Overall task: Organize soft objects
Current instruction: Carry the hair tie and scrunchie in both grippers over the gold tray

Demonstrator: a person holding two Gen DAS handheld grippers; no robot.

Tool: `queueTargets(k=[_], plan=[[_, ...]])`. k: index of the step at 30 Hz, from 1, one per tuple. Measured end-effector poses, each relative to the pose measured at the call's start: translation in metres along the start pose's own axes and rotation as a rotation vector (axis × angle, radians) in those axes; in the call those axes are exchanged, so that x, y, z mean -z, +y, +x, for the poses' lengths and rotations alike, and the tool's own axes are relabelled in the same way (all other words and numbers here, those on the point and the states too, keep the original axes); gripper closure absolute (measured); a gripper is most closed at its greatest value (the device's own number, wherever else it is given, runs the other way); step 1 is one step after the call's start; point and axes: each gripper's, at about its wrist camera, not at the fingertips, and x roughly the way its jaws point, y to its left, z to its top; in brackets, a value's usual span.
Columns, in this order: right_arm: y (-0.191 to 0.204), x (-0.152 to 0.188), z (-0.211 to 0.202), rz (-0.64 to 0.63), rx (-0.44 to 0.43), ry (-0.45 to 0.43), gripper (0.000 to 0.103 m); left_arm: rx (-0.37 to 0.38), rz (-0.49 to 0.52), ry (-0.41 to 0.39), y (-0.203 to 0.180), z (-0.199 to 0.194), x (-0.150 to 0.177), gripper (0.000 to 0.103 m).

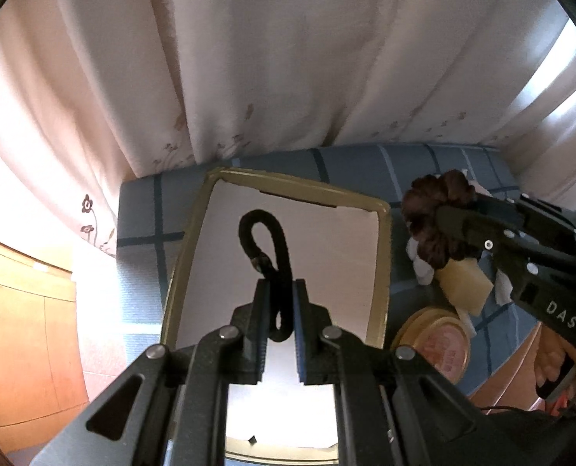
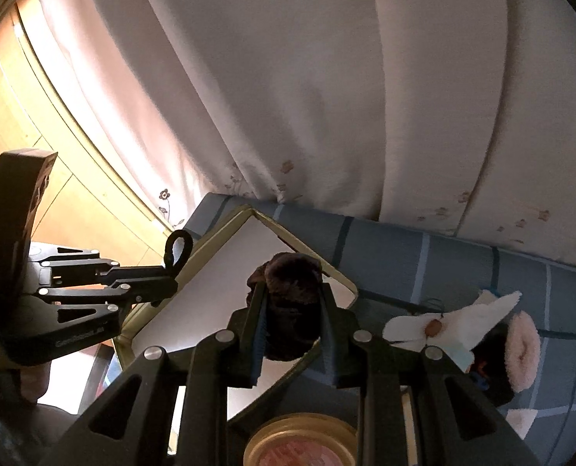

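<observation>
My left gripper [image 1: 280, 295] is shut on a thin black hair tie [image 1: 266, 248], held above a gold-rimmed rectangular tin [image 1: 381, 256] with a white bottom. The tie's loop sticks up past the fingertips. My right gripper [image 2: 292, 310] is shut on a fluffy brown scrunchie [image 2: 292, 275], held over the tin's [image 2: 342, 277] right corner. In the left wrist view the right gripper [image 1: 435, 219] and the scrunchie [image 1: 432, 194] show at the right. In the right wrist view the left gripper [image 2: 171, 268] and the hair tie [image 2: 179, 248] show at the left.
The tin lies on a blue checked cushion [image 1: 350, 167]. A round gold tin lid [image 1: 435, 341] lies near the tin. White, pink and dark soft items [image 2: 494, 330] lie on the cushion at the right. A pale flowered curtain [image 1: 249, 58] hangs behind. A wooden floor [image 1: 20, 330] lies at the left.
</observation>
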Motion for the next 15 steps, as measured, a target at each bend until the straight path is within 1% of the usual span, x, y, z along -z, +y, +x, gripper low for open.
queueTargets(k=[15], plan=[[0.011, -0.003, 0.028, -0.04, -0.011, 0.055, 0.077, -0.012, -0.01, 0.032, 0.013, 0.018, -0.008, 0.095]])
